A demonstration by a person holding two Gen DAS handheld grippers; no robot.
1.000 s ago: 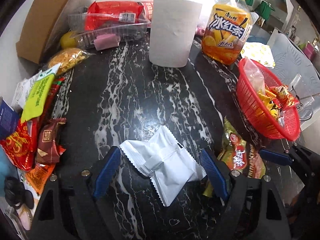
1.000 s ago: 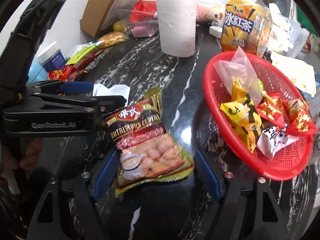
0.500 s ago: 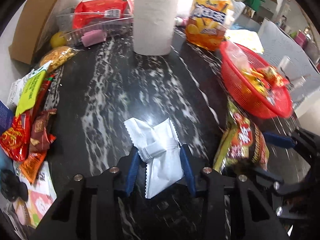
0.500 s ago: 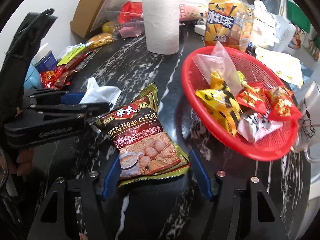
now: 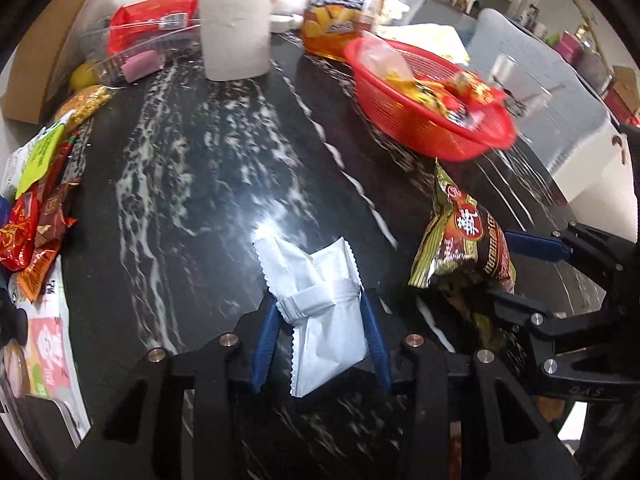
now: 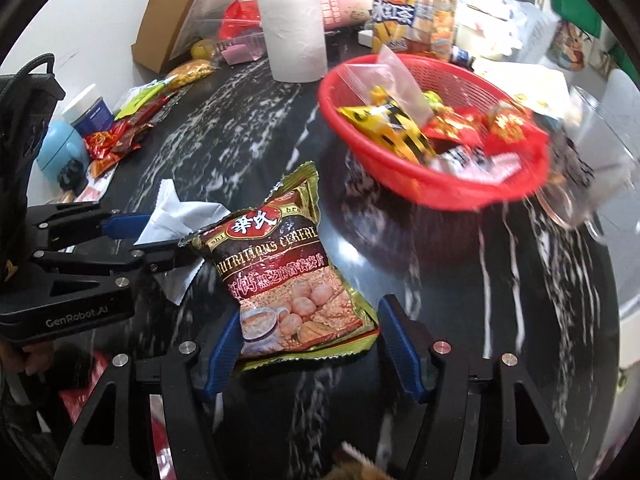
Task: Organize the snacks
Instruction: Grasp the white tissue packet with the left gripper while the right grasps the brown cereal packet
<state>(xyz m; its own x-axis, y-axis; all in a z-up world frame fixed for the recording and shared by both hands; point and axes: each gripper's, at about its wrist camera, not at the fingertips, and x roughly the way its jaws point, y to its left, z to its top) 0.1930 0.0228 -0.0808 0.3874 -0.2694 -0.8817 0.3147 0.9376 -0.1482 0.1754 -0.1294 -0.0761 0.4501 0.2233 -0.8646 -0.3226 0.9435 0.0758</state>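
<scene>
Snack packets are in both tongs: the left tongs (image 5: 320, 336) are clamped on a plain white sachet (image 5: 320, 312), their blue pads (image 5: 266, 332) pressing its sides, while the right tongs (image 6: 312, 340), which have just been closing, pinch the brown cereal packet (image 6: 288, 280). Both packets hang over the black marbled surface (image 5: 192, 184). Beyond sits a red basket (image 6: 436, 184) of snacks, with a paper roll (image 6: 294, 36) and an iced-tea bottle (image 6: 412, 16) behind.

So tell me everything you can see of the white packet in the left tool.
The white packet is a plain, unprinted pouch of glossy film with zigzag-cut ends and a folded seam across its middle. It looks crumpled and pinched at the waist, held between the blue pads of the left tool, above the black marbled table. The cereal bag sits beside it.
</scene>
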